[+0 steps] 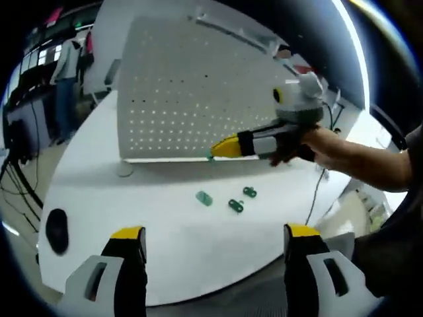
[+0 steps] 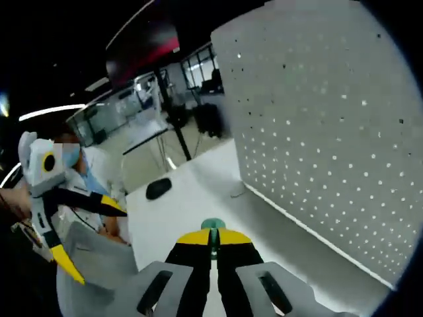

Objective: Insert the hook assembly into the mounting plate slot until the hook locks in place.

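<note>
Right gripper (image 2: 213, 246): jaws pinched on a green hook (image 2: 213, 226), near the pegboard's (image 1: 185, 92) lower edge.
Left gripper (image 1: 215, 247): wide open, empty.
Table (image 1: 86, 172): three green hooks (image 1: 228, 198) lay loose.

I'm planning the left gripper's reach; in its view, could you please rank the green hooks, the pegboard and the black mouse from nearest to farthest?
1. Green hooks, on the table ahead.
2. Black mouse, far left; close to the hooks' range.
3. Pegboard, upright at the back.
</note>
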A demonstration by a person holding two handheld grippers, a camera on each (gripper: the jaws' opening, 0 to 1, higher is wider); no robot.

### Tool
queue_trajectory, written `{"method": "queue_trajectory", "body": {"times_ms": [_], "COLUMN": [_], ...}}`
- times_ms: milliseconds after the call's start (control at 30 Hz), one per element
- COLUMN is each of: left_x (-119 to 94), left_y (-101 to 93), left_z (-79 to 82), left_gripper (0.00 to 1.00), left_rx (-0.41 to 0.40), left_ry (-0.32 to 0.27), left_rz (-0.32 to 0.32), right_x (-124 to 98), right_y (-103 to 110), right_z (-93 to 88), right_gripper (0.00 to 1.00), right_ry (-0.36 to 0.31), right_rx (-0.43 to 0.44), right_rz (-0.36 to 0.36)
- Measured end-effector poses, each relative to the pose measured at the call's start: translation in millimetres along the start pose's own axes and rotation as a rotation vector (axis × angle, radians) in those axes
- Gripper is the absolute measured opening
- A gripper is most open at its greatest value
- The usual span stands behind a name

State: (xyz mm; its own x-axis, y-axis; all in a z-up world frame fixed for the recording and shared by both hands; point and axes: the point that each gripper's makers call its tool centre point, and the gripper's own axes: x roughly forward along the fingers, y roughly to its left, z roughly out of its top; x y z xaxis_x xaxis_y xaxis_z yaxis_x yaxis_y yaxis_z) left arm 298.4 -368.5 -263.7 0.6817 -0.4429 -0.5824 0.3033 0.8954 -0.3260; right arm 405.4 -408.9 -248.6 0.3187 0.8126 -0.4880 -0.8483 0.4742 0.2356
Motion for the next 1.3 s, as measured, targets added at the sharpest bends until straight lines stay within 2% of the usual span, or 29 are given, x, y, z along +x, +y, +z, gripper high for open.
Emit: {"method": "queue_trajectory", "body": {"times_ms": [133, 300, 400, 500, 567, 700, 833, 933, 1200, 1300], "left_x": [4, 7, 7, 6, 7, 11, 12, 10, 6, 5], "left_y": [-5.1, -13.3, -22.4, -30.6, -37.8, -49.1, -53.9, -58.2, -69.0, -73.4], "left_z": [12.9, 27.7, 47.4, 59.3, 62.4, 63.4, 63.1, 66.5, 73.0, 72.9], "left_gripper": [0.8, 0.71, 0.66, 0.6, 0.55, 0.48, 0.36, 0.34, 0.22, 0.15], "left_rx": [-0.034, -0.05, -0.114, -0.137, -0.135, -0.128, -0.125, -0.152, -0.162, -0.156], "left_ry": [-0.033, -0.073, -0.162, -0.211, -0.219, -0.215, -0.218, -0.235, -0.256, -0.256], "left_rz": [-0.015, -0.032, -0.061, -0.086, -0.102, -0.129, -0.151, -0.172, -0.227, -0.253], "right_x": [-26, -51, -62, -72, -74, -82, -88, -90, -94, -93], "right_y": [21, 40, 48, 57, 61, 69, 70, 74, 78, 80], "right_z": [17.1, 27.6, 27.5, 29.7, 26.7, 29.7, 33.2, 34.9, 41.0, 40.6], "right_gripper": [0.0, 0.0, 0.0, 0.0, 0.0, 0.0, 0.0, 0.0, 0.0, 0.0], "right_ry": [-0.12, -0.211, -0.241, -0.31, -0.313, -0.363, -0.399, -0.415, -0.457, -0.457], "right_rx": [0.068, 0.107, 0.121, 0.193, 0.201, 0.219, 0.236, 0.24, 0.203, 0.191], "right_rz": [0.008, -0.001, -0.005, 0.009, 0.011, 0.012, 0.001, 0.003, -0.018, -0.018]}}
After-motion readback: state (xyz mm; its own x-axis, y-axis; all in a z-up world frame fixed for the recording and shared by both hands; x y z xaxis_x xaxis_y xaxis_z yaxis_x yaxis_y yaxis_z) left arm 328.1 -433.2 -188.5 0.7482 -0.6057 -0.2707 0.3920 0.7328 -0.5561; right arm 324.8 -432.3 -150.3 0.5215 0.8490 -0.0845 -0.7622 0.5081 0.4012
